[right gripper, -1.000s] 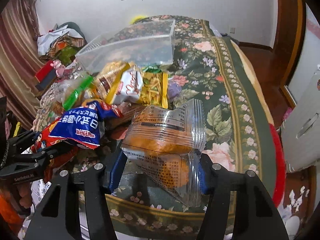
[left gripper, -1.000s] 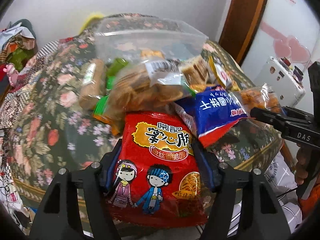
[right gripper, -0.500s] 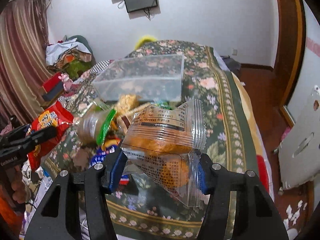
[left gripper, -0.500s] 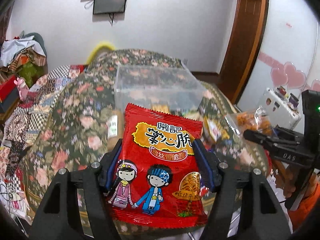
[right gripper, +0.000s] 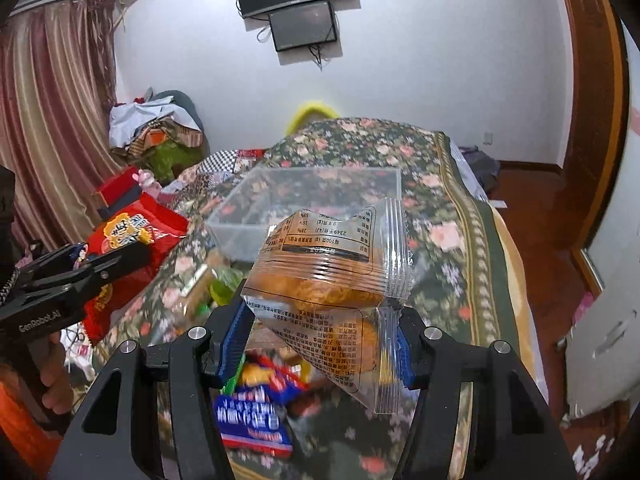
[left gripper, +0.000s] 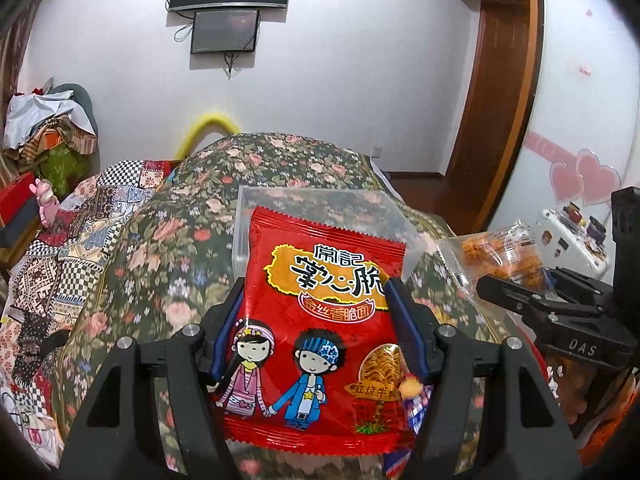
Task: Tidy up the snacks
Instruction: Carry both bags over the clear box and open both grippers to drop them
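My left gripper (left gripper: pixel 316 320) is shut on a red noodle snack bag (left gripper: pixel 320 320) with two cartoon children, held up above the bed; it also shows in the right wrist view (right gripper: pixel 132 236). My right gripper (right gripper: pixel 320 336) is shut on a clear packet of orange pastries (right gripper: pixel 332 280), also raised; it shows at the right of the left wrist view (left gripper: pixel 496 252). An empty clear plastic box (right gripper: pixel 312 208) stands on the floral bedspread beyond both grippers, partly hidden behind the red bag in the left wrist view (left gripper: pixel 288 208).
A pile of snacks lies below the right gripper, including a blue packet (right gripper: pixel 252 416) and a green one (right gripper: pixel 220 288). The floral bedspread (right gripper: pixel 440 240) falls off to a wooden floor (right gripper: pixel 552 240) on the right. Clothes and a red box (right gripper: pixel 116 192) sit left.
Both grippers have risen with their bags, away from the snack pile. The clear box now appears lower and farther, and the wall screens have come into view.
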Motion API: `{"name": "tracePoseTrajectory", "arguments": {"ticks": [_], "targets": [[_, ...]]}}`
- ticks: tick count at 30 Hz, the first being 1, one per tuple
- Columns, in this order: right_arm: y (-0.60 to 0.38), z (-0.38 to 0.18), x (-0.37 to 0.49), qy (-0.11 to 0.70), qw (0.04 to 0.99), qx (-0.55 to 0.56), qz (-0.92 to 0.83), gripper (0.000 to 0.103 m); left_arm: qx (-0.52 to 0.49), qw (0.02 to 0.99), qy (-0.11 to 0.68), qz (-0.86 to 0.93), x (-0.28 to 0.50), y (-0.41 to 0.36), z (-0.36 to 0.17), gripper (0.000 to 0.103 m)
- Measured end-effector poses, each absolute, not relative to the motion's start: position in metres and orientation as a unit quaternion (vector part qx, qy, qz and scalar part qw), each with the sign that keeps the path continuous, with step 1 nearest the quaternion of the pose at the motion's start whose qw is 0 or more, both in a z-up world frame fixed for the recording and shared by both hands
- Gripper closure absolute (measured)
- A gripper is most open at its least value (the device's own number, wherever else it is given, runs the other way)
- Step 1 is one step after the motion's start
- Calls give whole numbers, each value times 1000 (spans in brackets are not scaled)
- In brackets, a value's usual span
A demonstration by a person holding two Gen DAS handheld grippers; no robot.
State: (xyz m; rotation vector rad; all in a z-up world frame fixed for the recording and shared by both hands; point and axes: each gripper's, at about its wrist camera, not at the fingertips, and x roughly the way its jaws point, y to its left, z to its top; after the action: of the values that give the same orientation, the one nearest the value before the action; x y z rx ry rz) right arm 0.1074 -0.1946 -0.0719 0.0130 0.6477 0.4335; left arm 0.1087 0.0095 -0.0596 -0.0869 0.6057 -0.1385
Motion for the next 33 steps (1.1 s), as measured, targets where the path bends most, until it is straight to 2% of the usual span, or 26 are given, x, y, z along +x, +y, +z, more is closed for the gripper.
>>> {"name": "tracePoseTrajectory", "arguments": {"ticks": [17,33], "targets": [[-179,-64,179,305,930,11,207,48,-50,952,298,-50,214,27,-51,36],[-160,-99,245,381,900,-10,211,47,-53,924,378,-32,308,35,-97,37]]}}
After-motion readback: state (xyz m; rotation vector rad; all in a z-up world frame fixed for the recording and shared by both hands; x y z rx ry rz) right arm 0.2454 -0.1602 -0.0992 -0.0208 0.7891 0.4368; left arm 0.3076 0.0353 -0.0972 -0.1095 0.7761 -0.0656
